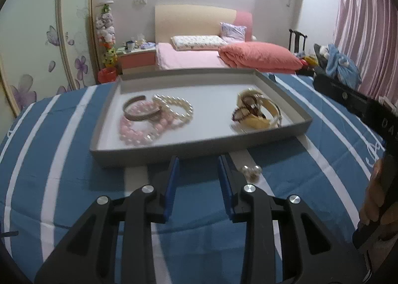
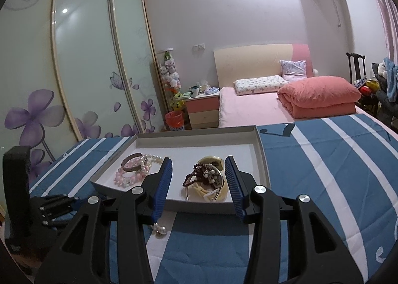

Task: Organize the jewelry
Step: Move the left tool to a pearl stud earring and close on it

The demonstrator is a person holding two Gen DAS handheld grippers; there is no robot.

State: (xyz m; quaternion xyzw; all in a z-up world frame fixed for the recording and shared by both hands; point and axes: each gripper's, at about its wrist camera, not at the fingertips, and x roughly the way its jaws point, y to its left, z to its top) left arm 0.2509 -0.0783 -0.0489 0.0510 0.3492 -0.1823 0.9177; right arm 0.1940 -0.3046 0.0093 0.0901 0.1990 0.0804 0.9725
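A grey tray with a white floor sits on the blue-and-white striped cloth. At its left lie a brown bangle, pink bead bracelets and pearl bracelets. At its right is a heap of cream bangles and a dark bead bracelet. A small pearl piece lies on the cloth in front of the tray, just right of my left gripper, which is open with nothing in it. My right gripper is open before the tray's front edge. The heap shows between its fingers, untouched. The pearl piece lies below its left finger.
The striped cloth stretches wide to the right of the tray. The left gripper's black body stands at the left. The right gripper's body and a hand fill the right edge. Behind are a bed, a wardrobe and a chair.
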